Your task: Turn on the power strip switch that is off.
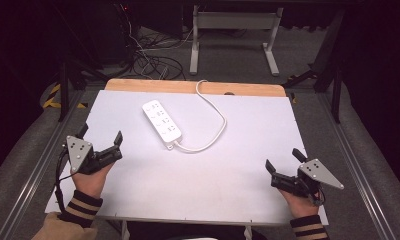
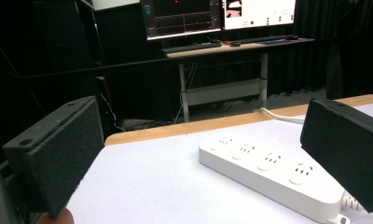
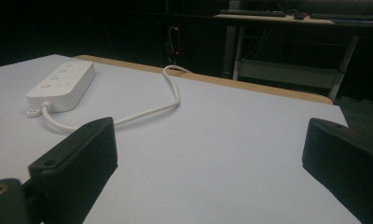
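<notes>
A white power strip (image 1: 162, 120) with several sockets lies a little left of the table's centre, and its white cable (image 1: 215, 117) loops right and runs off the far edge. The same power strip (image 2: 268, 175) appears close in the left gripper view, and far left as the power strip (image 3: 61, 84) in the right gripper view. My left gripper (image 1: 101, 134) hovers open near the table's left edge, nothing between its jaws. Over the front right corner my right gripper (image 1: 284, 159) is open and empty too.
The white table top (image 1: 198, 170) has a wooden strip (image 1: 193, 87) along its far edge. Beyond it stand a metal desk frame (image 1: 233, 35) and tangled floor cables (image 1: 148, 55). Monitors (image 2: 217, 14) sit on a far desk.
</notes>
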`<control>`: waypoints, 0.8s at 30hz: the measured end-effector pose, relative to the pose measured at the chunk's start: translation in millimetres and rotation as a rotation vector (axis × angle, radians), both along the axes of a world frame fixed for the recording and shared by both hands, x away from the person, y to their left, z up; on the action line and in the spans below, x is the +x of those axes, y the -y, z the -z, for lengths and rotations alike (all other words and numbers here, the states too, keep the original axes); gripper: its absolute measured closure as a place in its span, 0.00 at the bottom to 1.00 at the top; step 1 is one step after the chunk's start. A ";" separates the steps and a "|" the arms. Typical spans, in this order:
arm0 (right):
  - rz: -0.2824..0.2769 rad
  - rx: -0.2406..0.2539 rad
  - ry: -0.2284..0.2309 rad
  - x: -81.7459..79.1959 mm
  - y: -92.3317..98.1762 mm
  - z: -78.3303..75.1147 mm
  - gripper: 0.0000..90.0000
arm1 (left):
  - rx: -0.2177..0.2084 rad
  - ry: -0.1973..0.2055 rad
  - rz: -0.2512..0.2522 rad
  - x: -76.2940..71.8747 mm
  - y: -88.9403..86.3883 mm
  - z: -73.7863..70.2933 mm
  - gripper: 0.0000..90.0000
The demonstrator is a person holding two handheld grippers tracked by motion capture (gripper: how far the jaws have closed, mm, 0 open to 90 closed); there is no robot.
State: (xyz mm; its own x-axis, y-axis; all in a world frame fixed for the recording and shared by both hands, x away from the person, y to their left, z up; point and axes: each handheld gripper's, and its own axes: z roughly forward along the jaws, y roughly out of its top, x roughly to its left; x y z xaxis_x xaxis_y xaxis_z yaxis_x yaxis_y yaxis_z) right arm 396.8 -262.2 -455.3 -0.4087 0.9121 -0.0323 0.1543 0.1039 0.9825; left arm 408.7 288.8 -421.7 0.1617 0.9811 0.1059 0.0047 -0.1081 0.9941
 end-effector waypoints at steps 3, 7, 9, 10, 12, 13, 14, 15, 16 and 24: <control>0.001 -0.001 0.000 -1.4 0.7 -0.2 0.04 | -0.001 -0.004 0.003 1.3 0.7 0.3 0.00; 0.004 -0.001 0.000 -2.4 1.9 0.1 0.05 | 0.003 -0.005 0.005 2.4 1.6 0.6 0.00; 0.002 -0.001 0.000 -2.6 1.8 0.1 0.05 | 0.004 -0.004 0.006 2.3 1.5 0.5 0.00; 0.001 -0.002 -0.001 -2.4 1.7 0.2 0.05 | 0.004 -0.004 0.006 2.3 1.5 0.5 0.00; 0.000 -0.004 -0.003 -2.4 1.4 0.4 0.05 | 0.004 -0.006 0.005 2.4 1.1 0.4 0.00; -0.001 -0.004 -0.003 -2.3 1.3 0.4 0.05 | 0.004 -0.006 0.006 2.4 1.2 0.5 0.00; -0.002 -0.004 -0.003 -2.3 1.2 0.4 0.05 | 0.004 -0.007 0.006 2.5 1.4 0.6 0.00; -0.002 -0.003 -0.004 -2.3 1.1 0.4 0.05 | 0.004 -0.009 0.007 2.5 1.5 0.7 0.00; -0.001 -0.004 -0.006 -2.2 1.1 0.3 0.05 | 0.004 -0.009 0.007 2.5 1.5 0.7 0.00; -0.003 -0.006 -0.004 -0.8 0.1 0.4 0.05 | 0.002 -0.015 0.002 1.6 -0.2 0.8 0.00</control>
State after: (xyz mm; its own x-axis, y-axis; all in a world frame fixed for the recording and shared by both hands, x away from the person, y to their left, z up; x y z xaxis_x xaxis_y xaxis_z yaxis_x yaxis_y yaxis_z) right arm 396.0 -262.3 -455.6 -0.4118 0.9106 -0.0357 0.1583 0.1100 0.9812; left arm 410.3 289.0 -422.6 0.1656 0.9805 0.1057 0.0192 -0.1104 0.9937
